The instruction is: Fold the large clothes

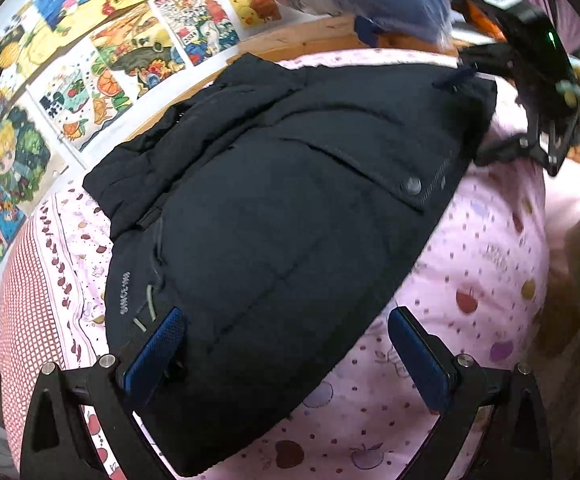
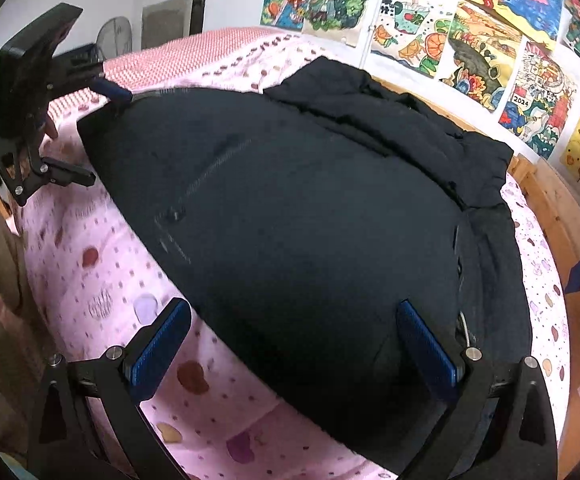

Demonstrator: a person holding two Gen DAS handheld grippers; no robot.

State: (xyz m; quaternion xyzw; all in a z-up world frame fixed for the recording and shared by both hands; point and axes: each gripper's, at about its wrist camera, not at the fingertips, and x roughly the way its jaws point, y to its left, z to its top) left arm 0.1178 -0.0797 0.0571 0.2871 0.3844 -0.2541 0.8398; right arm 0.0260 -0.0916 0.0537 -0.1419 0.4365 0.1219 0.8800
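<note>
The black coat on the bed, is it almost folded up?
Partly. The black coat already looks folded into a compact bundle on the pink sheet. Right now both grippers, left and right, are open over its edges, gripping nothing. Any last fold or tidying remains.

Black padded jacket (image 1: pixel 274 216), puffy and quilted, spread flat across the pink printed bed cover (image 1: pixel 490 264). Flap pocket with a snap button facing up, collar end bunched toward the wall, pale drawcord showing near the hem.
</note>
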